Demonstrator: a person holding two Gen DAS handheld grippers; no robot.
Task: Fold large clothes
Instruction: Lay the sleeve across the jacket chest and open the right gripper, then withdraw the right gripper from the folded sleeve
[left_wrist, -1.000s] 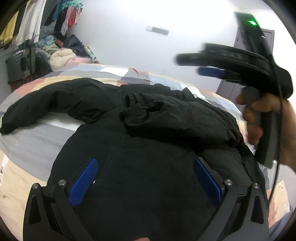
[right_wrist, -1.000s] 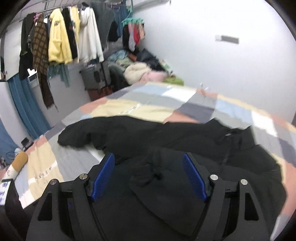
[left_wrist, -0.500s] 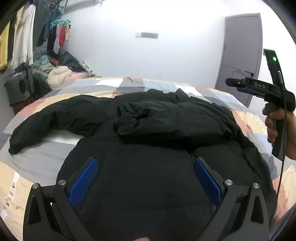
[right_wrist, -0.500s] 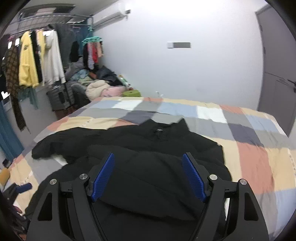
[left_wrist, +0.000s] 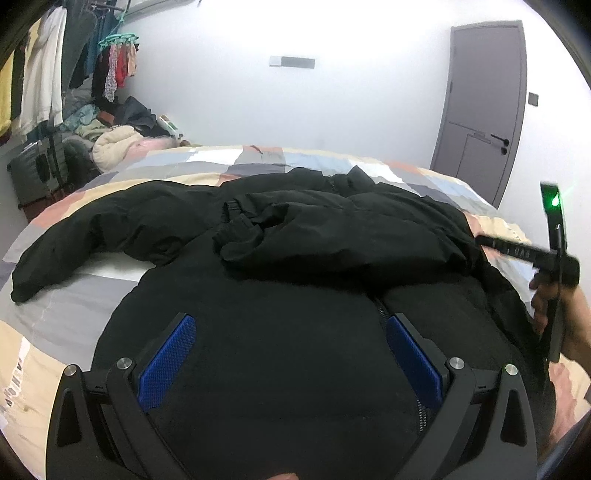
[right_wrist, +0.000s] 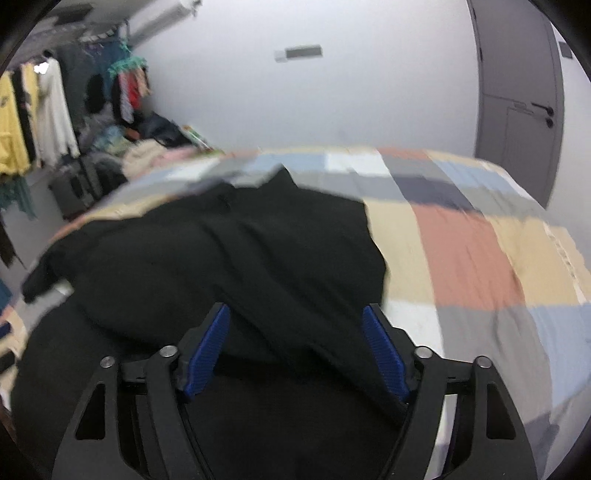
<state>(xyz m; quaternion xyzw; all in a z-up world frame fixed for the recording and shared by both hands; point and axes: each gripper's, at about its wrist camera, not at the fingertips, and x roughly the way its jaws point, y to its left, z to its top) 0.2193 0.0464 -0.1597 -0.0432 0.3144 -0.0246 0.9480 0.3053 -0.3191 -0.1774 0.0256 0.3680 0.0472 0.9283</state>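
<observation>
Both my left gripper (left_wrist: 288, 358) and right gripper (right_wrist: 295, 347) hover wide open, empty, over the bulky black padded jacket (left_wrist: 295, 280) spread on the patchwork bed (right_wrist: 472, 251), at frame centre for folding.

Bed (left_wrist: 51, 325), patchwork cover; black jacket (left_wrist: 280, 332) spread directly on it.

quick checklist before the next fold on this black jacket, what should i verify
1. Left gripper open, holding nothing: ok.
2. Right gripper open, holding nothing: ok.
3. Jacket flat on bed: not ok, rumpled in the middle.
4. One sleeve folded across the body: ok.
5. Other sleeve folded in: not ok, lies spread out on the bed.
6. Zipper closed: cannot tell.
</observation>
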